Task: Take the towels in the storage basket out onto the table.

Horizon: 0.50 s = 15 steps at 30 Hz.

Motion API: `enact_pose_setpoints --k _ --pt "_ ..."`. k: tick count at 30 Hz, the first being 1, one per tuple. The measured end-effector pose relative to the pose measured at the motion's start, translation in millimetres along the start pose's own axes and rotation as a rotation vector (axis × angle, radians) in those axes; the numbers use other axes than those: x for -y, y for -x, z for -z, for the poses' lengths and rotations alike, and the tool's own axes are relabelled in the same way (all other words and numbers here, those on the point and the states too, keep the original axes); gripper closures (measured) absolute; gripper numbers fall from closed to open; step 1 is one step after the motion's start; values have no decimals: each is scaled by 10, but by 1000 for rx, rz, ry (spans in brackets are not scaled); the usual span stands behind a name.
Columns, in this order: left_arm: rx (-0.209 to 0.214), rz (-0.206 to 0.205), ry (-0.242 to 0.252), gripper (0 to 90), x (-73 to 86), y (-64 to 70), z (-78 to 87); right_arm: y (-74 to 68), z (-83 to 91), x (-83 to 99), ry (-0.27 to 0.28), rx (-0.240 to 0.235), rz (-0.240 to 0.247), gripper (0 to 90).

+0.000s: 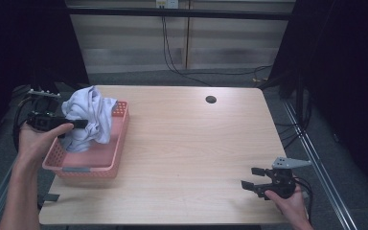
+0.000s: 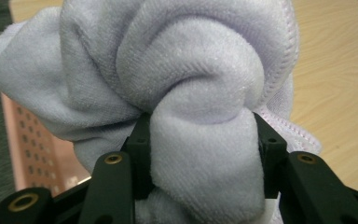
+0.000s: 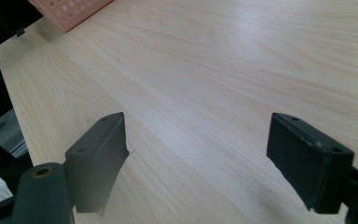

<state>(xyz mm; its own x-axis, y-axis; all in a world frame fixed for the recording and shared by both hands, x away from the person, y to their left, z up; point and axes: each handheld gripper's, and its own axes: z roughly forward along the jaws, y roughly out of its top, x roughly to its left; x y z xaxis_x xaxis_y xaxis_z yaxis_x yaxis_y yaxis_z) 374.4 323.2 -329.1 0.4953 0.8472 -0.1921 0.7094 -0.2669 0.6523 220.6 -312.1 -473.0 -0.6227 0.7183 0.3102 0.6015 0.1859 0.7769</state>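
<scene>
The left hand-held gripper (image 1: 79,123) is clenched on a bunched pale lilac towel (image 1: 90,117), held above the pink perforated basket (image 1: 88,165) at about nine o'clock on the worktop (image 1: 191,143). The towel looks light, soft and floppy; a thick fold, as the jaws now pinch, seems the surest hold. The right hand-held gripper (image 1: 249,178) rests released, jaws apart, near five o'clock. The worktop is smooth pale wood-grain, with a cable hole (image 1: 211,99) at twelve o'clock; dark curtains flank the room.

The towel (image 1: 90,117) sits in the basket (image 1: 88,167) at the table's (image 1: 187,143) left edge.
</scene>
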Motion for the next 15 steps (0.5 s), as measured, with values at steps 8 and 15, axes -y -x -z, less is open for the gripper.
enact_pose_setpoints --k 8,15 --pt "6 -5 -21 533 -156 89 151 -5 -11 -3 -4 3 2 198" --pt "35 -68 -39 532 -314 366 152 7 -24 -2 -10 2 0 190"
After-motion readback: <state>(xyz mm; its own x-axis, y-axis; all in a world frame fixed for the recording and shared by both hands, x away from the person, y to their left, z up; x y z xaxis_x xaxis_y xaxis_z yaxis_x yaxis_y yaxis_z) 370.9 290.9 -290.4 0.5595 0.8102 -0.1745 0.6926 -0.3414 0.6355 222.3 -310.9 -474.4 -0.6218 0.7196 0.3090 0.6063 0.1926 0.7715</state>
